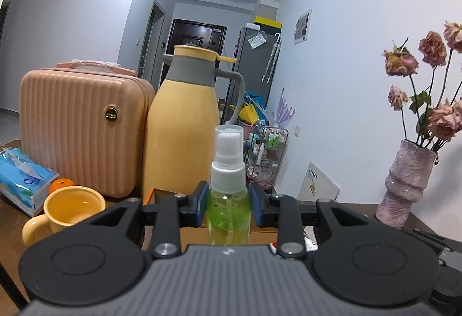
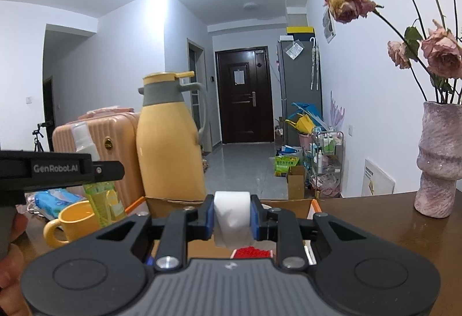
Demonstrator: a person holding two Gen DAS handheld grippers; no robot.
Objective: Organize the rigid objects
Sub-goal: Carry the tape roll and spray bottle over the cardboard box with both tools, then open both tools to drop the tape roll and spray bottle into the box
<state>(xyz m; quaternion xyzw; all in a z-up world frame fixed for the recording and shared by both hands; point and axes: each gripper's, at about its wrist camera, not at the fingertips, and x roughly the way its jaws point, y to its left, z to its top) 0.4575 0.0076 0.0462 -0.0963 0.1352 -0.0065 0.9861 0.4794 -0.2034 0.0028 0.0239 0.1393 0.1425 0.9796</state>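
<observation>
The left gripper (image 1: 228, 207) clamps an upright green spray bottle (image 1: 228, 215); the right gripper (image 2: 232, 217) clamps a white roll (image 2: 232, 215) above an open cardboard box (image 2: 173, 204). Beyond stand a yellow mug (image 1: 73, 207), yellow thermos jug (image 1: 180, 128) and pink case (image 1: 80, 128).

Brown table (image 2: 361, 209), vase (image 2: 436, 160), mug (image 2: 72, 222), probably box (image 2: 173, 204)

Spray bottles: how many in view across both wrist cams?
1. The green clear-plastic spray bottle with white pump is clamped upright in the left gripper, in front of the yellow thermos jug. The cardboard box interior is mostly hidden, so more could be inside.
</observation>
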